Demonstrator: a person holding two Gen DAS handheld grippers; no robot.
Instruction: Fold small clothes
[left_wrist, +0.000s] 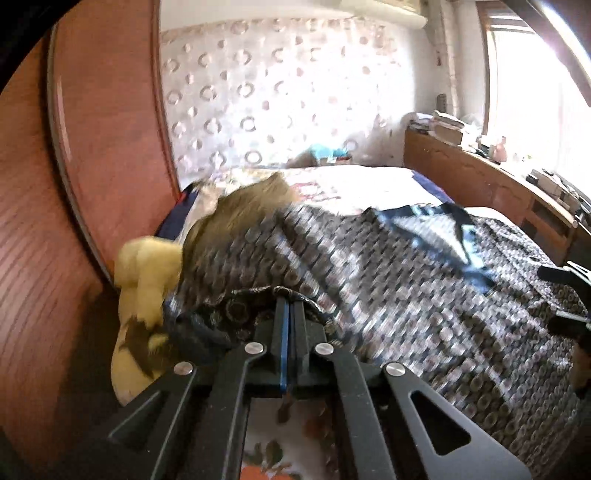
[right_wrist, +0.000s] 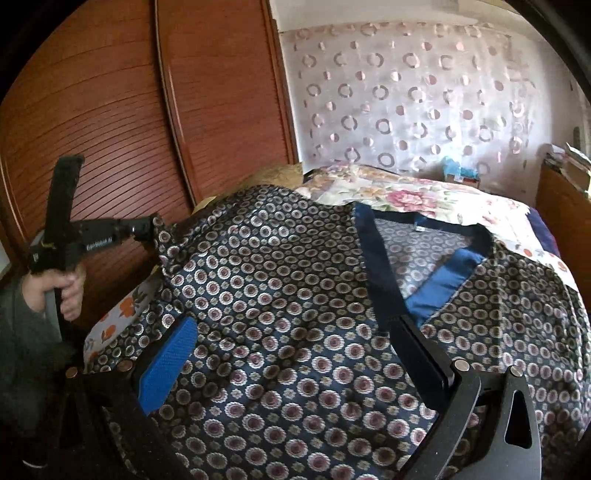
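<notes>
— From the left wrist: the left tool (left_wrist: 290, 295) is clenched on the edge of the patterned garment (left_wrist: 388, 288), lifting it off the bed (left_wrist: 351, 184). First fold, I'd say.

— From the right wrist: the right tool (right_wrist: 291, 354) stands released above the cloth, gripping nothing. Next, that pinched edge probably needs carrying across toward the blue neckline (right_wrist: 436, 291).

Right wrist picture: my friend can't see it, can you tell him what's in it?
A dark patterned shirt with a blue collar lies spread on a flowery bed, under the right gripper, whose fingers stand wide open. At left, the left gripper pinches the shirt's edge.
</notes>
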